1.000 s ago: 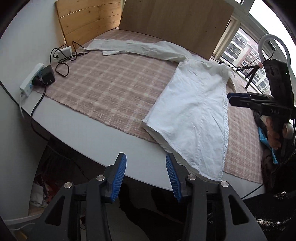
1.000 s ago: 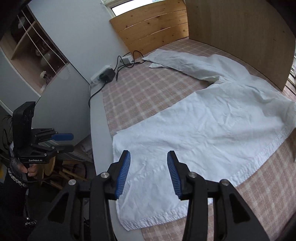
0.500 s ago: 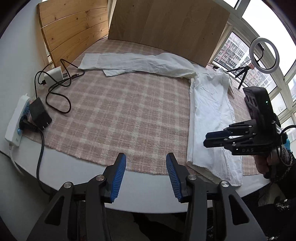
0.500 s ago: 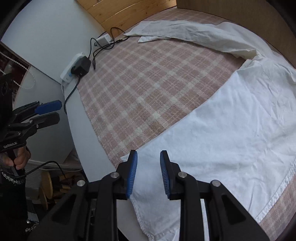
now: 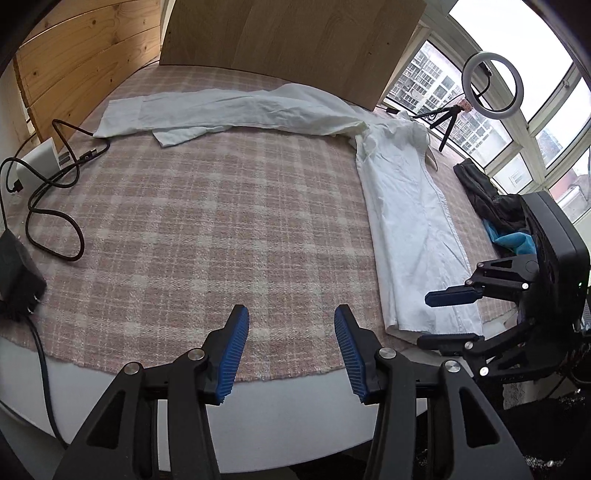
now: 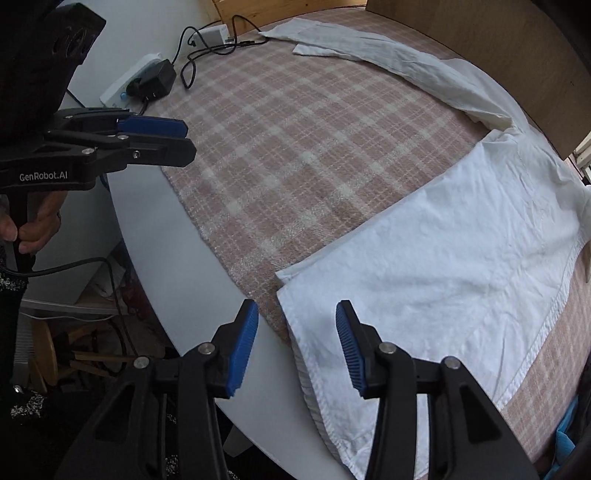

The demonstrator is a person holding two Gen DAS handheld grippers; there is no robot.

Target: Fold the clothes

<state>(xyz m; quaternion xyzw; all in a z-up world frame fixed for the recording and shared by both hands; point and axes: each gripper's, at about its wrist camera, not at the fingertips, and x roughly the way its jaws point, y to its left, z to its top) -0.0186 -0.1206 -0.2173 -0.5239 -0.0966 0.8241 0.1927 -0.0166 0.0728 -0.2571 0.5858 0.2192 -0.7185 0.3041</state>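
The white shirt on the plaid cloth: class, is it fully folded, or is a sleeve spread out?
Partly folded: the white shirt body lies doubled lengthwise, one sleeve stretched flat.

White round-edged table [image 5: 258, 413], pink-and-cream plaid cloth [image 5: 207, 236] spread over most of top. Tall plywood board [image 5: 288, 33] propped at far edge; slatted pine panel [image 5: 85, 62] beside it on left. Bank of windows [image 5: 546, 110] on right, daylight, apartment blocks outside. Ring light on small tripod [image 5: 491, 85] by window. White power strip [image 6: 125, 88] with black adapter and looping black cables [image 5: 55, 192] at table's left edge. White wall [image 6: 140, 33] behind. Wooden stool [image 6: 48, 354] on floor below table.
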